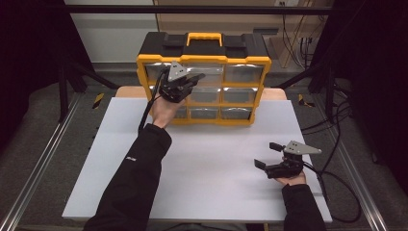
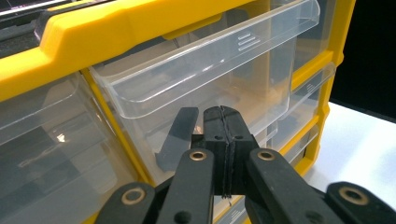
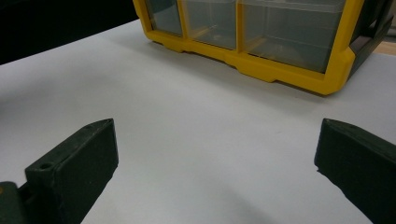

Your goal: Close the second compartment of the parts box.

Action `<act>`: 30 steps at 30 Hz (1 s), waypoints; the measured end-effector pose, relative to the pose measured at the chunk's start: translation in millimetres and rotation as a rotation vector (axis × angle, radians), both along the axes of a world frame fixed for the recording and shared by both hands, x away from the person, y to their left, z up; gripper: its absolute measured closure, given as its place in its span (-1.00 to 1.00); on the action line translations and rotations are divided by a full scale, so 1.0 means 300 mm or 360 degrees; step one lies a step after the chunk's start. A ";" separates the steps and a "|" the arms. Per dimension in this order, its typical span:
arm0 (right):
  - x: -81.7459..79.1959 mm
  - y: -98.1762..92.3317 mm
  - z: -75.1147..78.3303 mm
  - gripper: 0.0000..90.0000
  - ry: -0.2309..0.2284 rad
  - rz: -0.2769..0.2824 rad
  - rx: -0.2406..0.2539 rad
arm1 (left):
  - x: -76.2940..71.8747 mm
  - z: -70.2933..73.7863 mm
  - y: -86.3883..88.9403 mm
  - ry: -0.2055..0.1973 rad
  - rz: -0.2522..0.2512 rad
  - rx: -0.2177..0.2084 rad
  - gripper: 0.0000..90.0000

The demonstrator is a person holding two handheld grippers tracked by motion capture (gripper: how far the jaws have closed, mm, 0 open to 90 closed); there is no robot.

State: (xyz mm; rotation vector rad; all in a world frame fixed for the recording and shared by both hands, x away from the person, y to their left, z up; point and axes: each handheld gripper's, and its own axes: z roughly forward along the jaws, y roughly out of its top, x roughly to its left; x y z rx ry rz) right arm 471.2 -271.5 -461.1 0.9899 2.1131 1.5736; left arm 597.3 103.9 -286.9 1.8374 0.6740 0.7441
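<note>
A yellow organiser point(image 1: 204, 79) of clear drawers is standing at the far edge of a white bench point(image 1: 202, 168). The left gripper point(image 1: 195, 77) is hovering at the organiser's front, its jaws pressed together with nothing between them, their tips sitting just under the lip of the top middle drawer point(image 2: 205, 70). That drawer is sticking out a little from the organiser. The right gripper point(image 1: 267, 155) is resting low over the bench, well apart from the organiser and nearer the person, jaws spread wide and empty.

To open the drawer well, the closed tips should probably hook behind the lip and pull straight out from the organiser, level, so the organiser is not tipping.

Whether the tips are touching the drawer is hard to tell. Drawer contents are blurred behind plastic.
</note>
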 end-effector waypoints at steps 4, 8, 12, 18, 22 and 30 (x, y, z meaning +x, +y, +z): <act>0.000 0.000 0.000 -1.00 -0.0001 0.0001 -0.0002 | 0.005 -0.001 -0.002 -0.0006 0.0010 0.0012 0.98; 0.000 0.000 0.000 -1.00 -0.0001 0.0000 0.0001 | 0.013 -0.003 -0.002 -0.0003 0.0023 0.0024 0.98; 0.000 0.000 0.000 -1.00 0.0000 0.0000 0.0003 | 0.019 -0.007 -0.001 -0.0009 0.0031 0.0027 0.98; 0.000 0.000 0.000 -1.00 -0.0001 0.0000 0.0002 | 0.026 -0.009 -0.005 -0.0019 0.0050 0.0035 0.98; 0.000 0.000 0.000 -1.00 -0.0001 0.0000 0.0001 | 0.032 -0.011 -0.007 -0.0028 0.0061 0.0033 0.98; 0.000 0.000 0.001 -1.00 0.0000 -0.0002 0.0005 | 0.043 -0.015 -0.010 -0.0037 0.0075 0.0031 0.98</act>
